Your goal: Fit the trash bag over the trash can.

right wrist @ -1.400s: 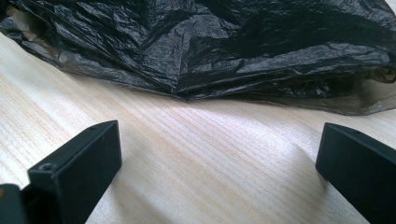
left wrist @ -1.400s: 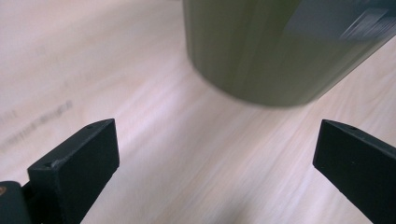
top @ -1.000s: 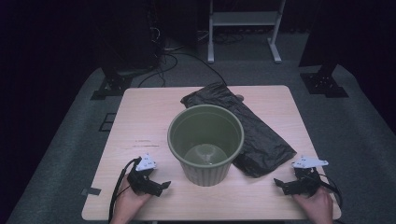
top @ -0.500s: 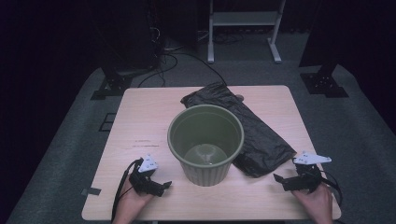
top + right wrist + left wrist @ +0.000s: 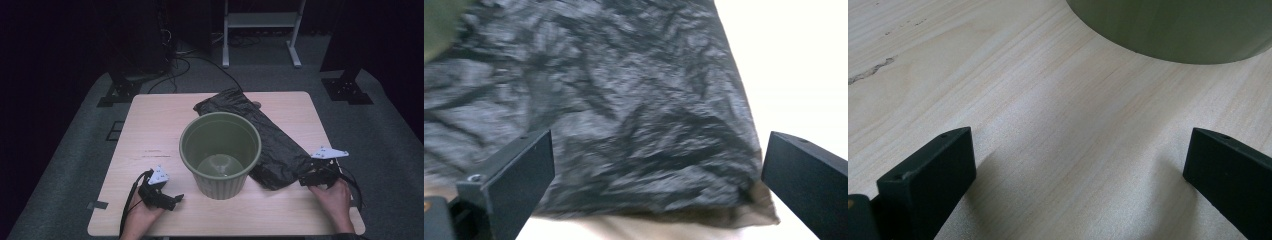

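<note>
1. Dark room, grey carpet, black stands and loose cables behind a pale wooden table (image 5: 150, 130).
2. Green bin (image 5: 220, 152) upright near the table's middle, empty, mouth open to the ceiling.
3. Black bag (image 5: 272, 145) flat and crumpled behind and to the right of the bin, one long side tucked against the bin's wall, near corner close to the table's right front.
4. Right gripper (image 5: 314, 177) low over that near corner, jaws wide apart and straddling the bag's edge (image 5: 644, 200) without touching it; slight blur in the right gripper view.
5. Left gripper (image 5: 167, 197) resting near the front left, jaws also wide apart over bare wood (image 5: 1078, 170), bin base (image 5: 1173, 30) just ahead, nothing held.
6. Likely trouble: thin film slipping from a shallow pinch, or only the top layer caught, so the bag drags flat instead of lifting.
7. Also possible: bag pulled sideways against the bin, tipping or shoving it toward the left gripper.
8. Little margin at the right front edge; a dragged corner could slide off the table there.
9. Open room on the left half and behind the bag, well apart from both grippers.
</note>
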The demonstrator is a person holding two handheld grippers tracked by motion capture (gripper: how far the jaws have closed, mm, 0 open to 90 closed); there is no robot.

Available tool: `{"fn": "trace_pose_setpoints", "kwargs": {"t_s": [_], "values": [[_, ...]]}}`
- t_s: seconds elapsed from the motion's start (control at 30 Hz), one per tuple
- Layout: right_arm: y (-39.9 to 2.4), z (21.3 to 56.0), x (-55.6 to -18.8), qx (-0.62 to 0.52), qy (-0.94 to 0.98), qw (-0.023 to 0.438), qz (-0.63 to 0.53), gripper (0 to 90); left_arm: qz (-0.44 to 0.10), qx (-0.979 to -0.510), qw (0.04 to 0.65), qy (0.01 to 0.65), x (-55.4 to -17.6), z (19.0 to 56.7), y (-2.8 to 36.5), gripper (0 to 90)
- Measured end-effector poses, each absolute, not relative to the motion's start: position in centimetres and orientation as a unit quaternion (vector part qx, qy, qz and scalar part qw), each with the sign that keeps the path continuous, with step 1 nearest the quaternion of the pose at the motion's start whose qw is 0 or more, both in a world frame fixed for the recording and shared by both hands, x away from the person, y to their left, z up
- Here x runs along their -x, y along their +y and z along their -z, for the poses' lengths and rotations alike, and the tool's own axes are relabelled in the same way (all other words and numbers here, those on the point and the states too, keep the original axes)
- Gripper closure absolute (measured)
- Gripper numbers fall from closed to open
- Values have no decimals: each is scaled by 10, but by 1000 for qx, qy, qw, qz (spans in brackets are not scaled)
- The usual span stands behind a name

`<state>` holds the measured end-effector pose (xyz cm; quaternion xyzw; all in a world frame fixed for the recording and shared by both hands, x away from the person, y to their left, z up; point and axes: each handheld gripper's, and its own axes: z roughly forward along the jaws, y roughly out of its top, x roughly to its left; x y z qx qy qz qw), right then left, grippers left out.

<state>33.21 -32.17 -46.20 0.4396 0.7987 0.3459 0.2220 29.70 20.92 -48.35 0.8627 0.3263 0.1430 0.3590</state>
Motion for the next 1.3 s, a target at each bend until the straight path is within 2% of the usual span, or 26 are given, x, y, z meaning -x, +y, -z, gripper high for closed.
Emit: {"fn": "trace_pose_setpoints", "kwargs": {"t_s": [0.1,0.17,0.3,0.37,0.4,0.47,0.53,0.6,0.83,1.3], "values": [[-323,468,-345,-451,800,219,-329,9,-143,-863,359,326,-297,483,209,0],[-324,469,-350,-451,802,208,-332,139,-143,-863,359,325,-297,483,209,0],[-327,470,-355,-467,795,204,-328,294,-143,-863,359,325,-297,483,209,0],[-329,471,-356,-476,794,202,-319,462,-143,-863,359,325,-297,483,209,0],[-330,472,-356,-477,795,199,-318,510,-143,-863,359,325,-297,484,209,0],[-332,473,-356,-477,797,193,-317,668,-143,-863,359,325,-297,484,209,0],[-332,472,-354,-474,799,187,-319,788,-143,-863,359,325,-297,483,209,0],[-333,471,-352,-471,801,182,-321,862,-143,-863,359,325,-297,483,209,0],[-336,468,-333,-466,809,156,-322,883,-143,-863,359,325,-297,483,209,0],[-353,465,-273,-453,824,140,-310,882,-143,-863,359,325,-297,484,209,0]]}}
